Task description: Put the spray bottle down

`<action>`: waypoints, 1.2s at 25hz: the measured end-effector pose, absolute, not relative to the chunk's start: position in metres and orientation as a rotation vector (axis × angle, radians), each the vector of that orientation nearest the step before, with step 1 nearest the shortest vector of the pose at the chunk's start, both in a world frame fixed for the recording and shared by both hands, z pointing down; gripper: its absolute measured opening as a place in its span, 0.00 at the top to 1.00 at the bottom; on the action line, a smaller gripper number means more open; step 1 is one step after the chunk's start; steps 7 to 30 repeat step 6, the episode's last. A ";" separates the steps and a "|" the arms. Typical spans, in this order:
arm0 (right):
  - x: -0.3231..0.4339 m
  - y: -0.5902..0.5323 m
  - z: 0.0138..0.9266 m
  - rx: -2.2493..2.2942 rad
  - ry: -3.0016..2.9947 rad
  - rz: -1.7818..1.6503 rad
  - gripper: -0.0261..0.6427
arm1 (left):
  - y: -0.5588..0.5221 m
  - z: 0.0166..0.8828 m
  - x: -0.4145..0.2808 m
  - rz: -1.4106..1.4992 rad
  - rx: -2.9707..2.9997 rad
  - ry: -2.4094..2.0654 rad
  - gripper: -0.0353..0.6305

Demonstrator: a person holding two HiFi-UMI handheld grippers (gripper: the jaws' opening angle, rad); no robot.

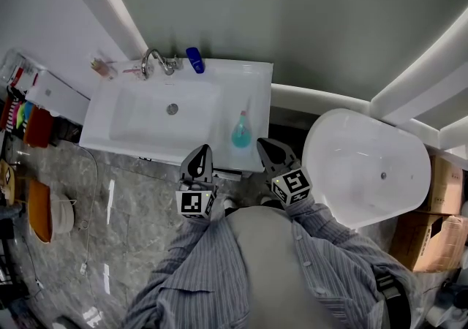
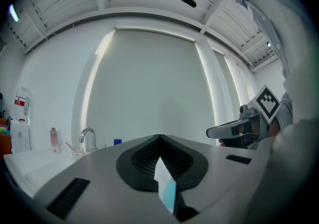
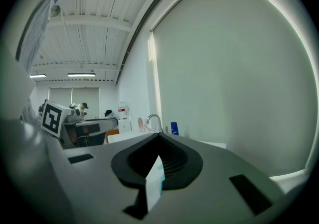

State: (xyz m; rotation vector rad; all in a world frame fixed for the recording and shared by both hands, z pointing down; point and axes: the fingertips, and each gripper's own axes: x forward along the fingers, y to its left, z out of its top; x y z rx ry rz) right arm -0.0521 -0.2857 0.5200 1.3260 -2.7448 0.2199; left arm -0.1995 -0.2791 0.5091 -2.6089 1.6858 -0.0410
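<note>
The spray bottle [image 1: 240, 132] is blue-green with a pale head. It stands upright on the right part of the white worktop [image 1: 254, 90], just right of the sink basin [image 1: 146, 119] and near the front edge. Nothing holds it.

The left tongs [image 1: 202, 149] are pressed together and carry nothing. They stay at the near edge of the worktop, a little left of the bottle and apart from it. The right tongs [image 1: 263, 143] are also pressed together and empty, just near and right of the bottle, not touching it. Both tongs point about level toward the far wall.

At the far edge of the worktop there is a metal tap [image 1: 152, 61], and a dark blue bottle [image 1: 194, 60] lies just right of it. A white bathtub [image 1: 365, 167] is at the right of the worktop.
</note>
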 end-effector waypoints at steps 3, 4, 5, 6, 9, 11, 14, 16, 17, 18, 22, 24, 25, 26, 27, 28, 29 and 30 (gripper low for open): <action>-0.052 -0.286 0.520 1.333 -2.741 0.215 0.94 | -0.279 0.512 -0.198 -0.042 -2.628 1.679 0.94; -0.052 -0.286 0.521 1.334 -2.740 0.214 0.94 | -0.279 0.512 -0.198 -0.042 -2.631 1.676 0.94; -0.052 -0.286 0.521 1.334 -2.739 0.213 0.94 | -0.279 0.512 -0.197 -0.041 -2.633 1.674 0.94; -0.053 -0.286 0.521 1.334 -2.739 0.212 0.94 | -0.279 0.513 -0.197 -0.041 -2.633 1.671 0.94; -0.053 -0.286 0.521 1.334 -2.739 0.212 0.94 | -0.279 0.513 -0.197 -0.041 -2.633 1.671 0.94; -0.053 -0.286 0.521 1.334 -2.739 0.212 0.94 | -0.279 0.513 -0.197 -0.041 -2.633 1.671 0.94; -0.053 -0.286 0.521 1.334 -2.739 0.212 0.94 | -0.279 0.513 -0.197 -0.041 -2.633 1.671 0.94; -0.053 -0.286 0.521 1.334 -2.739 0.212 0.94 | -0.279 0.513 -0.197 -0.041 -2.633 1.671 0.94; -0.053 -0.286 0.521 1.334 -2.739 0.212 0.94 | -0.279 0.513 -0.197 -0.041 -2.633 1.671 0.94; -0.053 -0.286 0.521 1.334 -2.739 0.212 0.94 | -0.279 0.513 -0.197 -0.041 -2.633 1.671 0.94; -0.053 -0.286 0.521 1.334 -2.739 0.212 0.94 | -0.279 0.513 -0.197 -0.041 -2.633 1.671 0.94; -0.053 -0.286 0.521 1.334 -2.739 0.212 0.94 | -0.279 0.513 -0.197 -0.041 -2.633 1.671 0.94; -0.053 -0.286 0.521 1.334 -2.739 0.212 0.94 | -0.279 0.513 -0.197 -0.041 -2.633 1.671 0.94; -0.053 -0.286 0.521 1.334 -2.739 0.212 0.94 | -0.279 0.513 -0.197 -0.041 -2.633 1.671 0.94; -0.053 -0.286 0.521 1.334 -2.739 0.212 0.94 | -0.279 0.513 -0.197 -0.041 -2.633 1.671 0.94; -0.053 -0.286 0.521 1.334 -2.739 0.212 0.94 | -0.279 0.513 -0.197 -0.041 -2.633 1.671 0.94; -0.053 -0.286 0.521 1.334 -2.739 0.212 0.94 | -0.279 0.513 -0.197 -0.041 -2.633 1.671 0.94; -0.053 -0.286 0.521 1.334 -2.739 0.212 0.94 | -0.279 0.513 -0.197 -0.041 -2.633 1.671 0.94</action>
